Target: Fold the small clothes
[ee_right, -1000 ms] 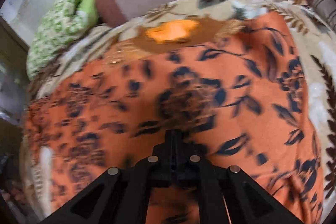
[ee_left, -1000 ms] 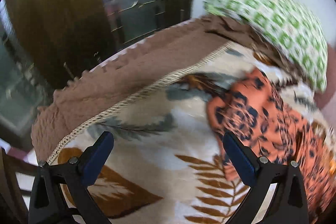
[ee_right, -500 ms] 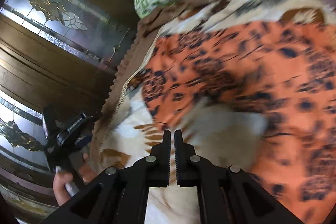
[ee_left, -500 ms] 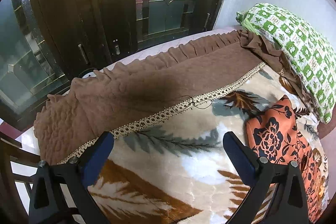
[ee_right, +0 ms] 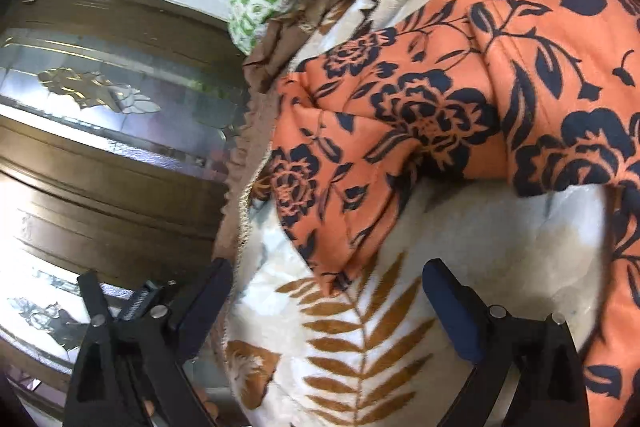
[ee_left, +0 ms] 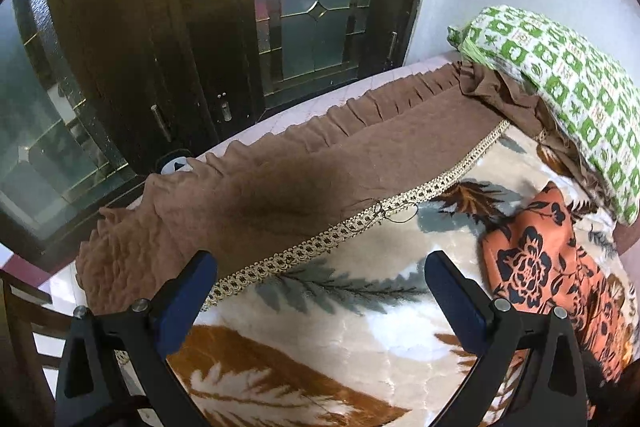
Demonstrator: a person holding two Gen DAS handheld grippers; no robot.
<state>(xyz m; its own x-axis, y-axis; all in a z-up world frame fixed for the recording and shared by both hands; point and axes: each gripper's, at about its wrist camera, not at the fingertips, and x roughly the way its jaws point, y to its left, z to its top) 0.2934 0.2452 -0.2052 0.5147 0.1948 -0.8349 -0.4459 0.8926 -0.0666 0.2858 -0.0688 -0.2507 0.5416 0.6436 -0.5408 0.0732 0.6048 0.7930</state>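
Right gripper [ee_right: 328, 301] now spread wide, empty, orange floral garment [ee_right: 420, 115] just ahead, left gripper [ee_left: 320, 291] wide too.

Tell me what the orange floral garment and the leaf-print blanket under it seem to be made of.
Orange floral garment: looks like thin, smooth woven fabric, perhaps rayon or polyester; it falls in soft folds with a faint sheen. Leaf-print blanket: looks like plush synthetic fleece; its glossy pile shows embossed creases. Neither fibre can be confirmed by sight.
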